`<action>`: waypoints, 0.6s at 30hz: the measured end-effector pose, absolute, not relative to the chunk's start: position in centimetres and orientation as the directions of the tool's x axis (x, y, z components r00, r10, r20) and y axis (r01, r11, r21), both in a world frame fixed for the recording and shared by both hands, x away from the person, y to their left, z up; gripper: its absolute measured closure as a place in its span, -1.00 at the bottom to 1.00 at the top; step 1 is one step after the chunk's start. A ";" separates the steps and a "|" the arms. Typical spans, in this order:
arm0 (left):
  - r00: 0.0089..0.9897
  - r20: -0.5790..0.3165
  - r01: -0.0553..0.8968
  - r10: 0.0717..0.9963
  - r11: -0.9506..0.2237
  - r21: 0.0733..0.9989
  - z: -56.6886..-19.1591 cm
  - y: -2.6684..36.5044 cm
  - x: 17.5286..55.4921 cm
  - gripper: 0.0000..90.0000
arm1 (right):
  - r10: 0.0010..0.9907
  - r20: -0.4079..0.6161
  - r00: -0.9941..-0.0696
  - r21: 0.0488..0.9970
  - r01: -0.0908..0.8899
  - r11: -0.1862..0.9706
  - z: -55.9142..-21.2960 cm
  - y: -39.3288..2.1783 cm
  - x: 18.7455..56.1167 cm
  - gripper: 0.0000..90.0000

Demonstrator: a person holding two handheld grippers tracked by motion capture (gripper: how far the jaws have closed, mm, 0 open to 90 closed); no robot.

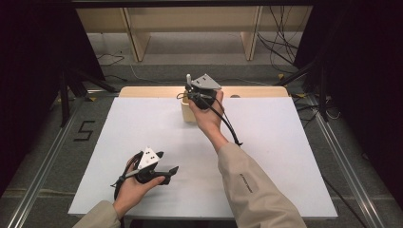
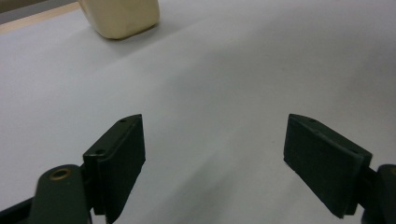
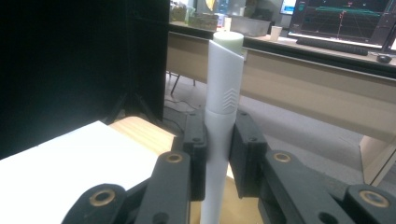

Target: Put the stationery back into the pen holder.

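As seen from the high view: right tool (image 1: 190, 88) raised over the far middle of the white counter (image 1: 266, 156), forearm stretched forward, wrist bent back, clamped on an upright white tube (image 1: 188, 80) just above a cream container (image 1: 188, 114) near the counter's far edge. Left tool (image 1: 167, 161) held low near the front left corner, palm up, tips pointing right, well apart from the container.

As seen from the left gripper view: jaws spread wide, nothing between them, hovering close over the counter (image 2: 224, 70); cream container (image 2: 120, 17) farther off at upper left.

As seen from the right gripper view: right tool (image 3: 218, 154) pressed together on the white tube (image 3: 224, 93), tube upright and rising well past the jaw tips, capped by a pale green end, small chevron marks along its side; counter (image 3: 70, 163) below at left.
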State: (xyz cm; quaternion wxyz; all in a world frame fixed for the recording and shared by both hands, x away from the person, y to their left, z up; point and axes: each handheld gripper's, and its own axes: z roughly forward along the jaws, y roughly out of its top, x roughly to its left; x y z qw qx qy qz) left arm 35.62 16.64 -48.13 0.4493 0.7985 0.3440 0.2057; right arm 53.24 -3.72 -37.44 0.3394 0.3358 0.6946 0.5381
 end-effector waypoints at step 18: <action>0.681 0.019 0.365 0.732 -0.362 0.858 -48.2 16.6 35.6 -0.54 | 0.822 -0.142 -0.552 0.964 0.112 0.242 -38.6 -3.2 53.8 0.74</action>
